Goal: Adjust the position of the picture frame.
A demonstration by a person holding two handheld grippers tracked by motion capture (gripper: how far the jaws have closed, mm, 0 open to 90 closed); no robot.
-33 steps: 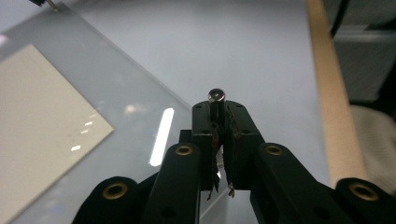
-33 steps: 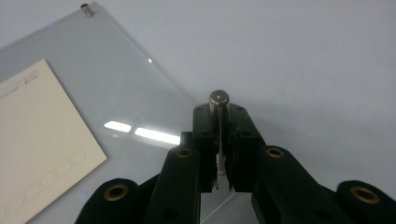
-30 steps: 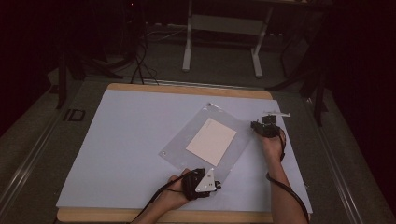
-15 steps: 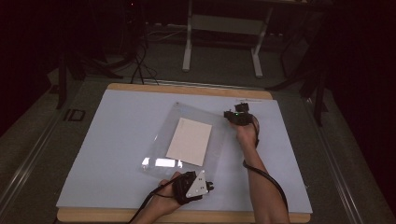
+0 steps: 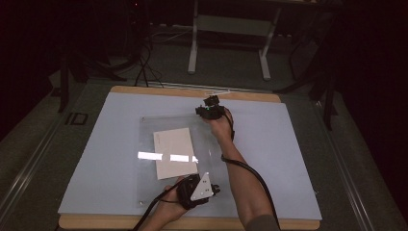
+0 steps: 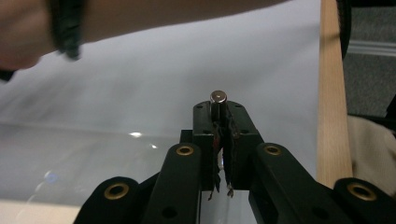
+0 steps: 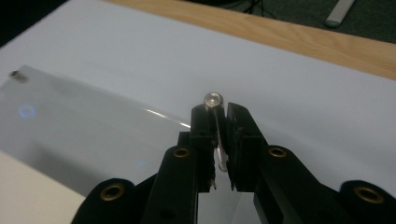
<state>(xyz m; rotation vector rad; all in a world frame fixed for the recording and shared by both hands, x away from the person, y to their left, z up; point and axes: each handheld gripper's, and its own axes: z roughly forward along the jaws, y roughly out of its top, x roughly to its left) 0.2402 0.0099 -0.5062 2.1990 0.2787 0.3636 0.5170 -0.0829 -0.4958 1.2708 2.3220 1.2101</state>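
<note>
the left hand-held gripper [image 5: 215, 188] is clamped on the near right corner of a clear sheet [image 5: 211, 144] lying on the counter [image 5: 96, 144], jaws pressed onto its corner stud [image 6: 218, 97]. the right hand-held gripper [image 5: 206, 109] is closed on the far right corner. a white paper [image 5: 175, 152] is seen under the sheet.

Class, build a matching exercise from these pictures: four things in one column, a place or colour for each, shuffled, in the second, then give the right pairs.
Things:
1. clear sheet
2. white paper
3. left hand-held gripper
4. right hand-held gripper

Descriptions:
A. at the sheet's far corner
B. under the transparent panel
C. at the sheet's near edge
D. see-through, lying on the pale blue mat

Pairs: 1-D, 2-B, 3-C, 4-A
</note>
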